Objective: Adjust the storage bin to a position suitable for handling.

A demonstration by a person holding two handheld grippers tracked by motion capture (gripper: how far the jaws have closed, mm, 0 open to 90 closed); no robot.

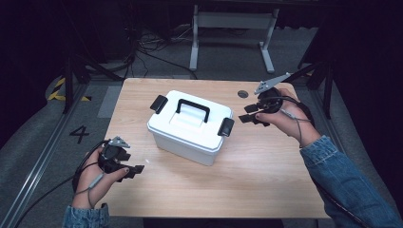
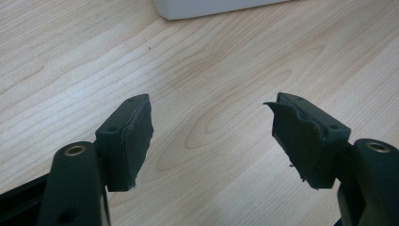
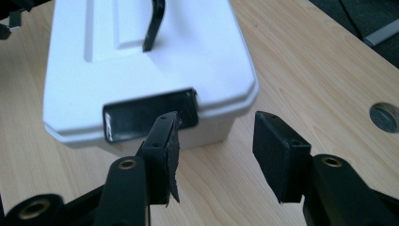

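A white lidded box (image 1: 187,128) stands in the middle of the wooden table (image 1: 266,175), with a black carry handle (image 1: 194,108) on its lid and a black latch at each end. My right gripper (image 1: 249,116) hovers just right of the box, open, its jaws pointed at the near latch (image 3: 149,114), which sits a short way beyond the left jaw. The box (image 3: 141,61) looms close in the right gripper view. My left gripper (image 1: 135,171) is open and empty over the table's front left, apart from the box, whose bottom edge (image 2: 211,7) shows far ahead.
A round grey grommet (image 1: 243,94) is set in the table near the back right. Behind the table stand a white metal frame (image 1: 233,33) and loose cables on the floor. A floor marking "4" (image 1: 79,134) lies left of the table.
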